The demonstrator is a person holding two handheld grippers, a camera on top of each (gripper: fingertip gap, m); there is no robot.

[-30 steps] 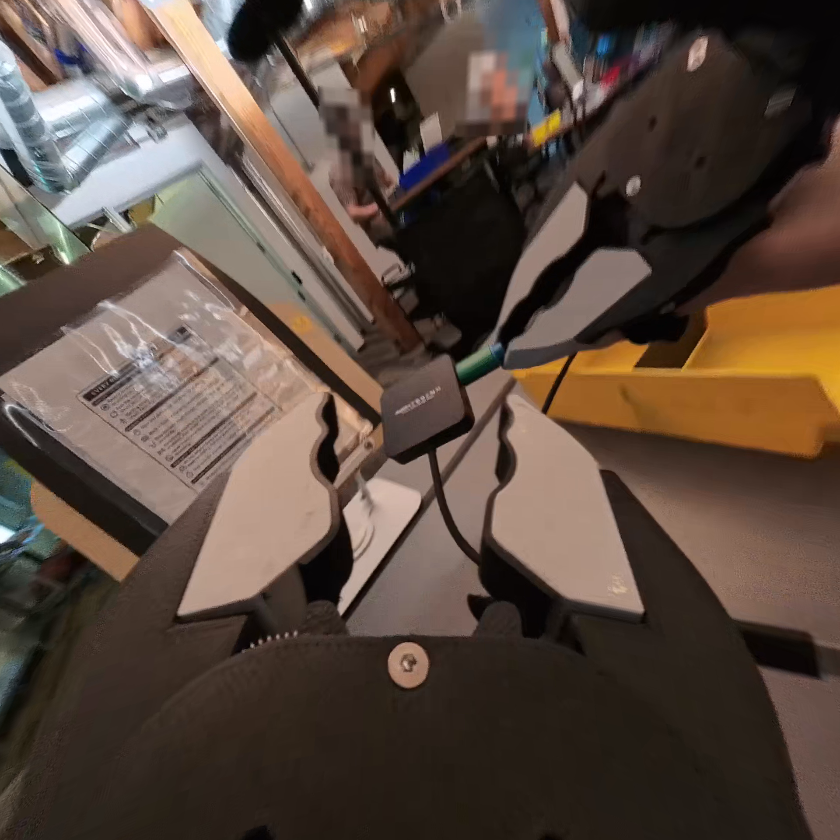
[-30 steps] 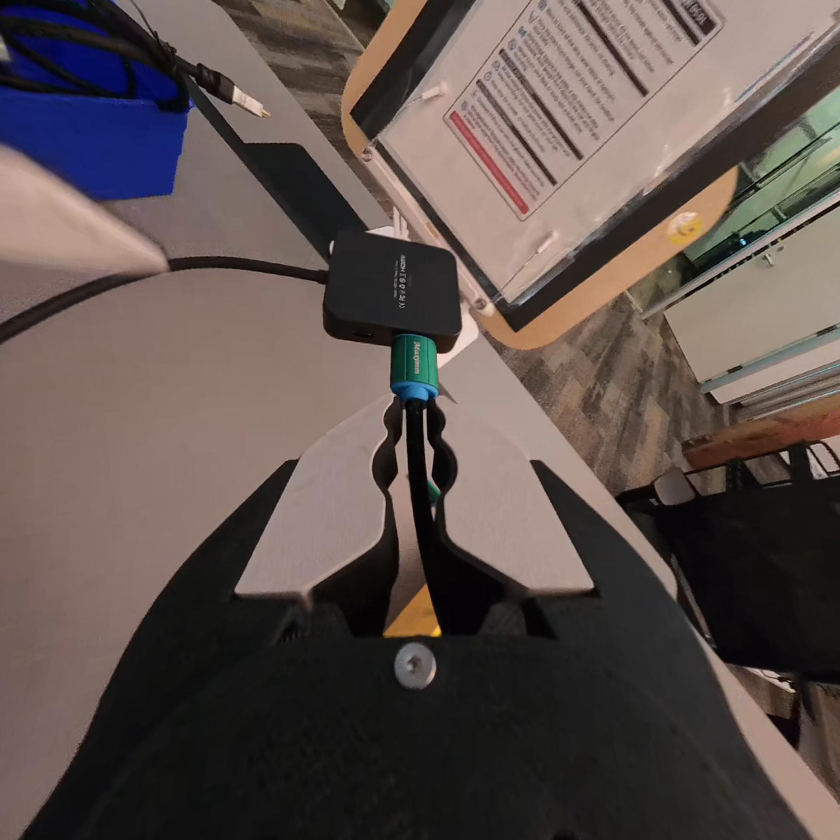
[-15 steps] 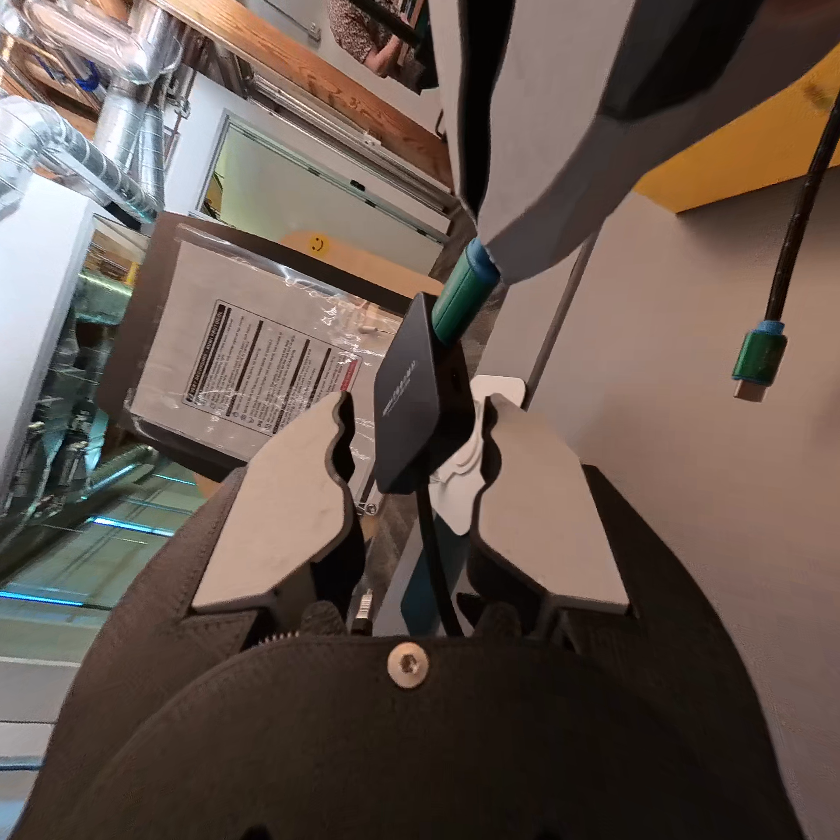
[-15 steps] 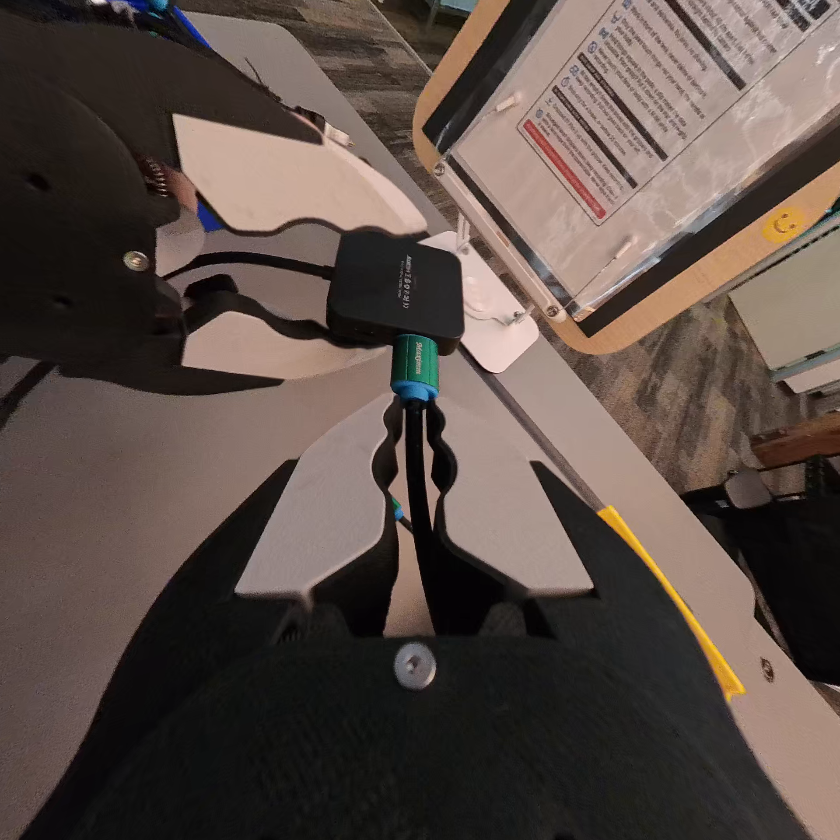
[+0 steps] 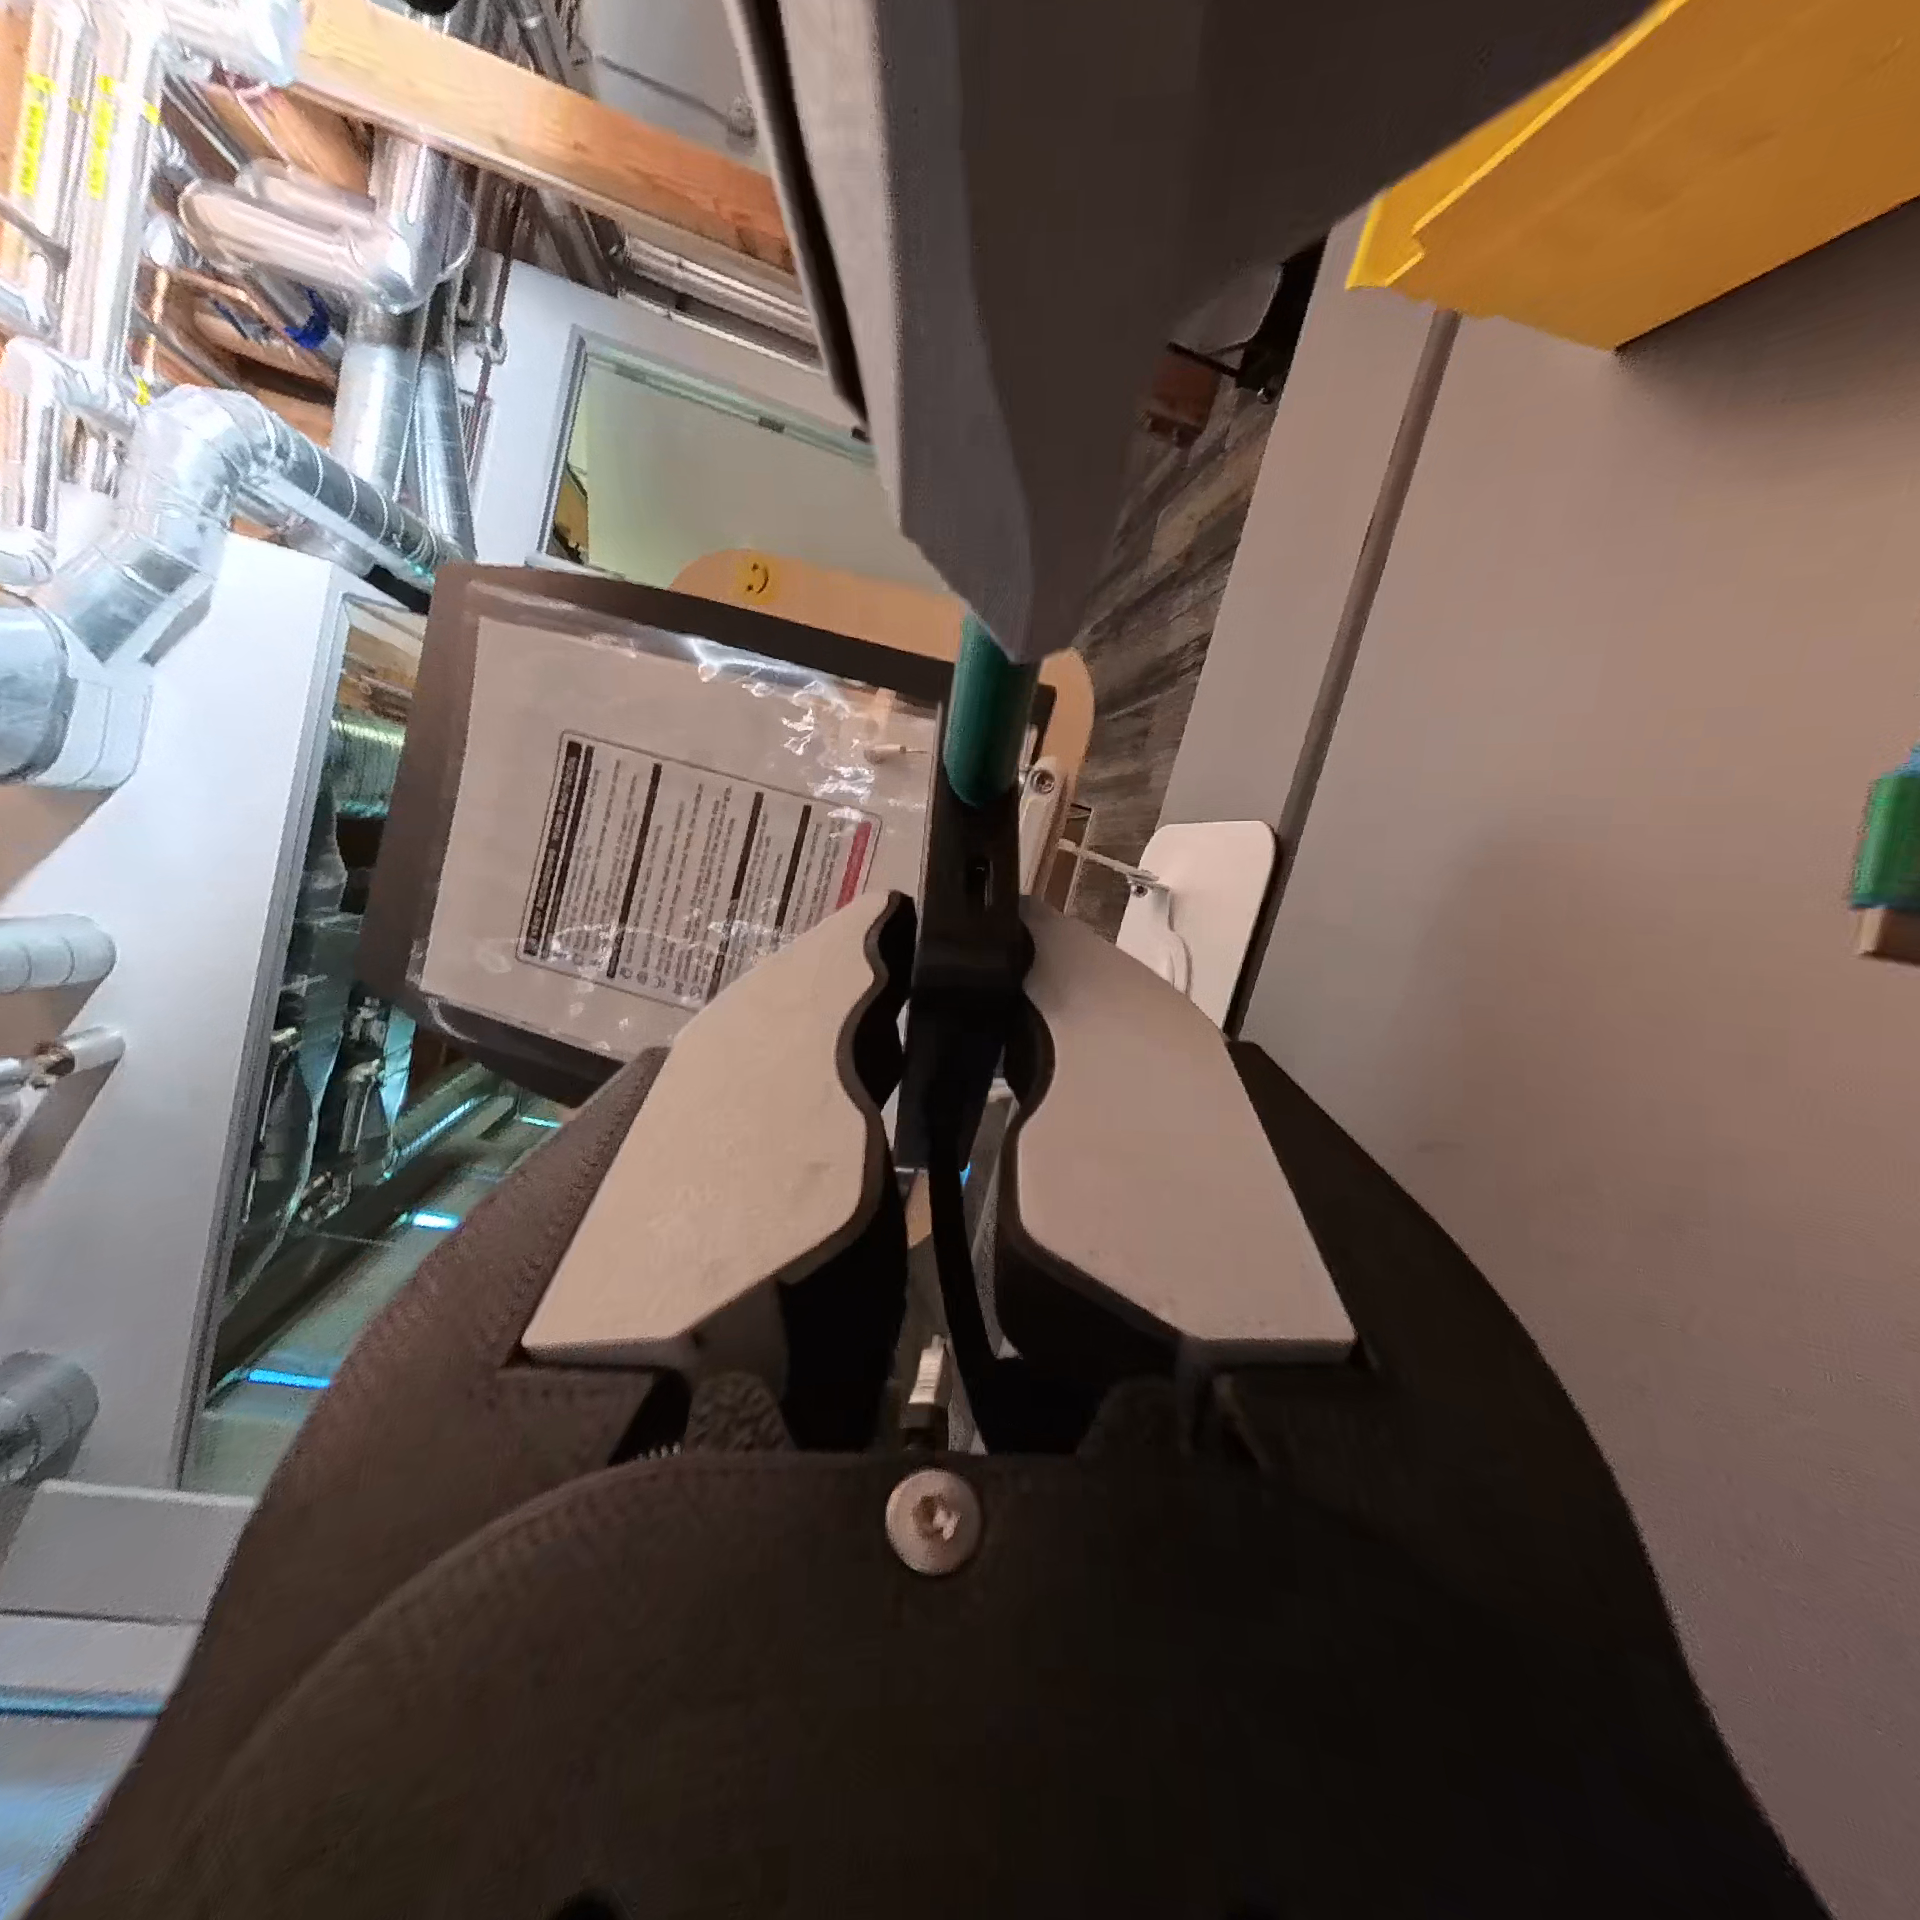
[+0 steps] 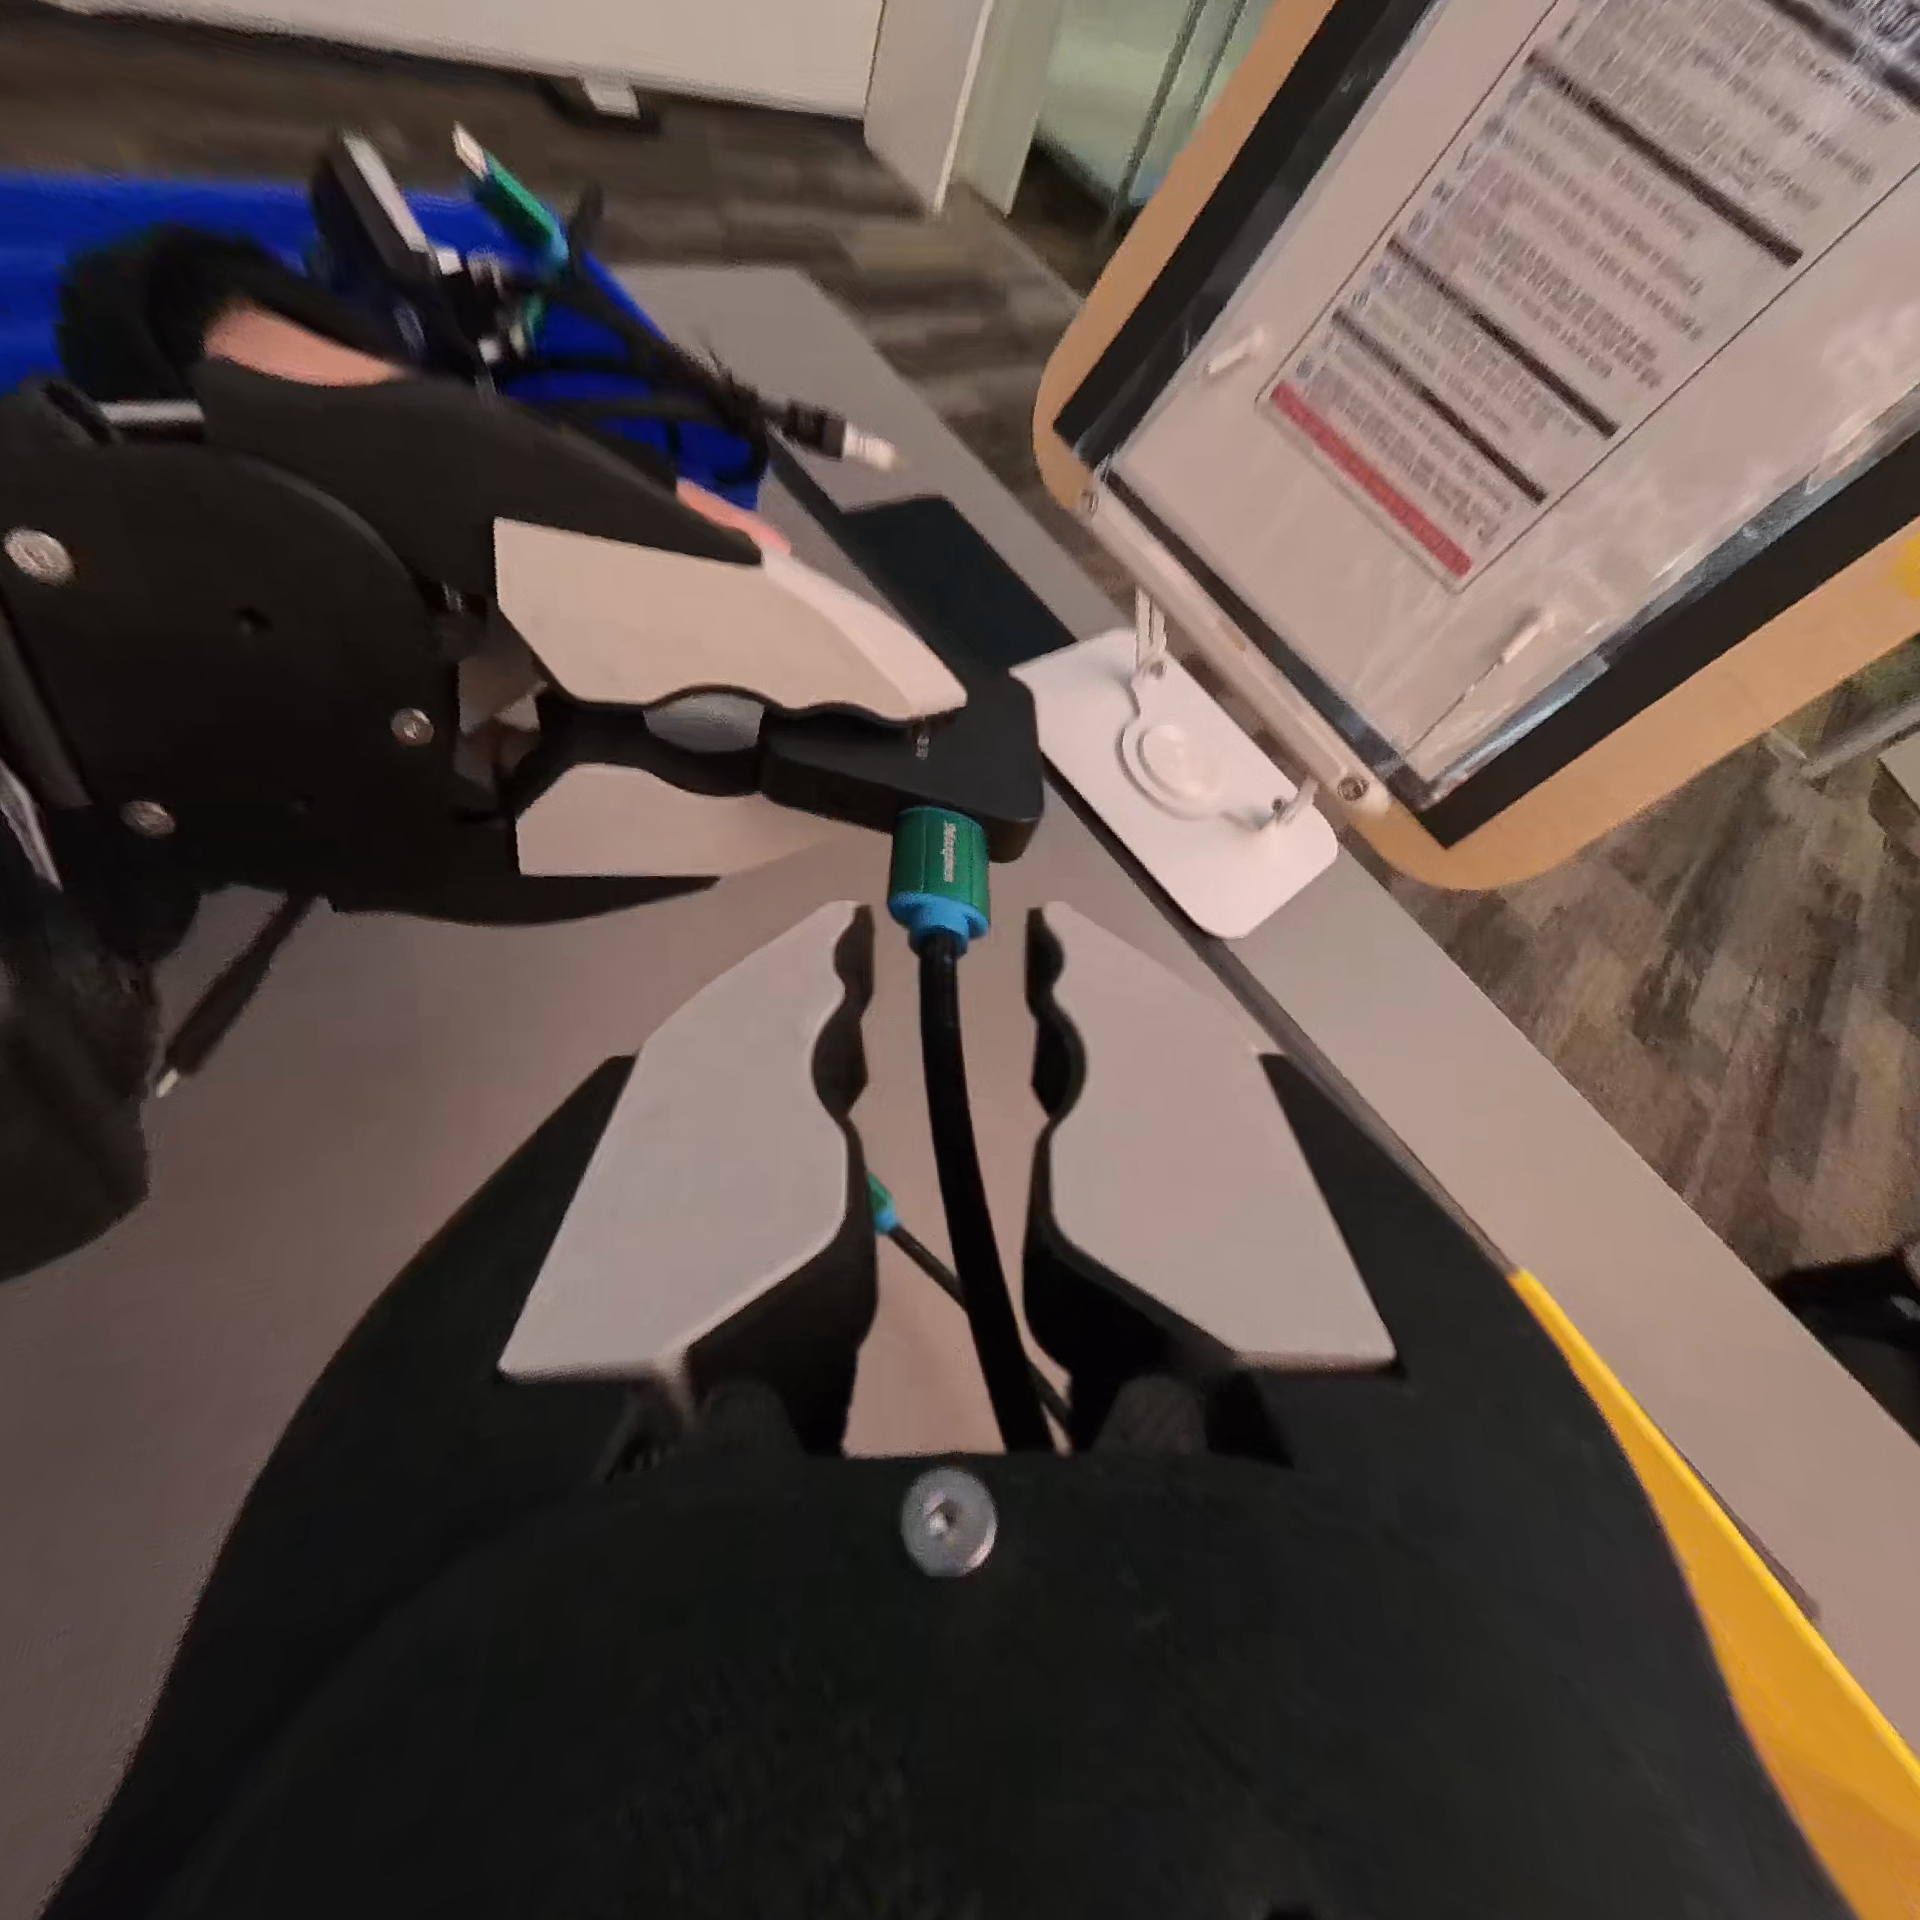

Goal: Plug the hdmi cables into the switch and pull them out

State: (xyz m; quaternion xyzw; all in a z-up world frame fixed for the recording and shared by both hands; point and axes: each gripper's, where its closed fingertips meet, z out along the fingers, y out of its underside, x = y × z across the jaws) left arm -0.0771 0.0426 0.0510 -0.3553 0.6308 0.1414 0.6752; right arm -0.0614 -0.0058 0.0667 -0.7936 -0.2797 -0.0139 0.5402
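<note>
Left gripper [image 5: 961, 951] pinches the black switch [image 6: 914, 764]; right gripper [image 6: 943, 925] sits spread around the plugged-in green HDMI plug [image 6: 935, 852].

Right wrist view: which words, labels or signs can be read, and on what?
Green plug: a pale brand mark along its side; not copied.
Black switch: tiny marks, too small to read.
Laminated sheet: printed lines and a red band, blurred.
</note>
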